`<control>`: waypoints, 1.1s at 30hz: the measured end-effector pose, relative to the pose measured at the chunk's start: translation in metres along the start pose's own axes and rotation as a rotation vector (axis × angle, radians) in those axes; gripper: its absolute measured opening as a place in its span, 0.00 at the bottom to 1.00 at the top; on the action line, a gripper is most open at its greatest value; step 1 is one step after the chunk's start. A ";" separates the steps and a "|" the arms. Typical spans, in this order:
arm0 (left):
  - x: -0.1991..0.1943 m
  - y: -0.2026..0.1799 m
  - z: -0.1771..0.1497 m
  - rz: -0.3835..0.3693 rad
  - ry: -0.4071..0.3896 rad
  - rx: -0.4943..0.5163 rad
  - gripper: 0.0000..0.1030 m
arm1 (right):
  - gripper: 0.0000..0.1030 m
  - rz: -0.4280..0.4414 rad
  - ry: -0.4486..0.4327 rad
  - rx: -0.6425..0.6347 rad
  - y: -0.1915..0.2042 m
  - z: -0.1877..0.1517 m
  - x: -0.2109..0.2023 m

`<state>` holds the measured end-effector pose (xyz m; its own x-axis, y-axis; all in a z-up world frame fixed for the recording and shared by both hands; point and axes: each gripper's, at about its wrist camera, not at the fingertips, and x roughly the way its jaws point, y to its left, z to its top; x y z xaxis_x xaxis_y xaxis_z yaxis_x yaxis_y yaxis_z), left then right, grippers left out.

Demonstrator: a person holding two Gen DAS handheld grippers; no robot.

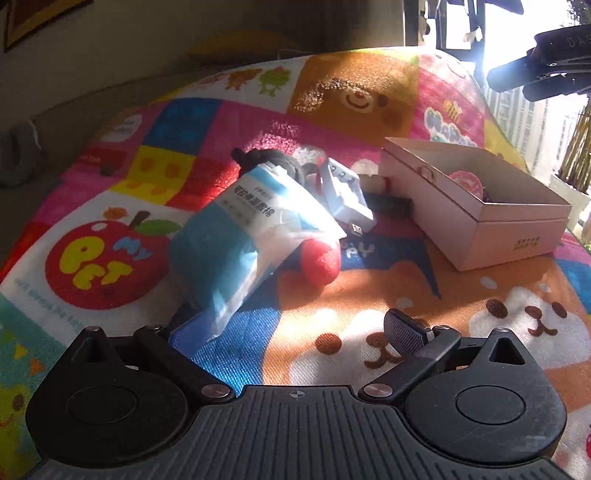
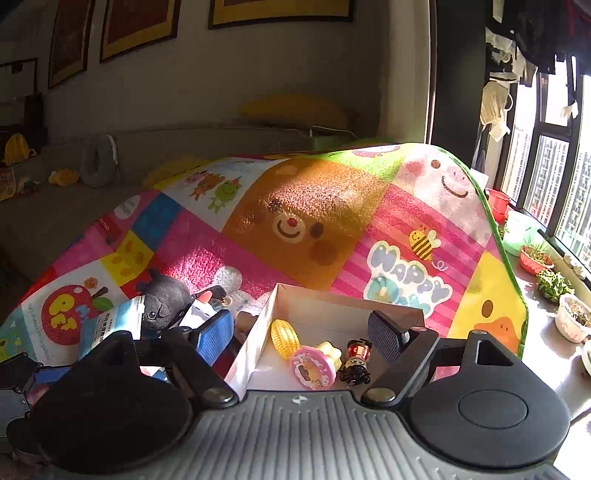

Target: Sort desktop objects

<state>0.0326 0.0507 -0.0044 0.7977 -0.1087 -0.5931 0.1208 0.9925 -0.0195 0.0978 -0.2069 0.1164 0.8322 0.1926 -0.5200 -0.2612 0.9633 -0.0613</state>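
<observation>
Covering table: cartoon mat | wall: framed pictures | right: window

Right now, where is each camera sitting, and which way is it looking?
Left wrist: sits on the left claw, low over the cartoon blanket, facing the blue-and-white pack and the pink box; its two open fingers show, and the right claw pokes in top right.
Right wrist: sits on the right claw, above the pink box, looking in at the toy corn and toward the wall; its open fingers show.
Shared: the box, the pack, the black plush and the blanket.
</observation>
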 end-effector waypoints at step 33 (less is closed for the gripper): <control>-0.010 0.049 -0.008 -0.089 -0.127 -0.354 1.00 | 0.22 0.350 0.526 -0.064 0.061 -0.004 0.103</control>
<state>0.0253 0.1010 -0.0058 0.8628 -0.1793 -0.4726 -0.0009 0.9344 -0.3562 0.1658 -0.1287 0.0560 0.3443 0.3608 -0.8668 -0.5170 0.8435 0.1457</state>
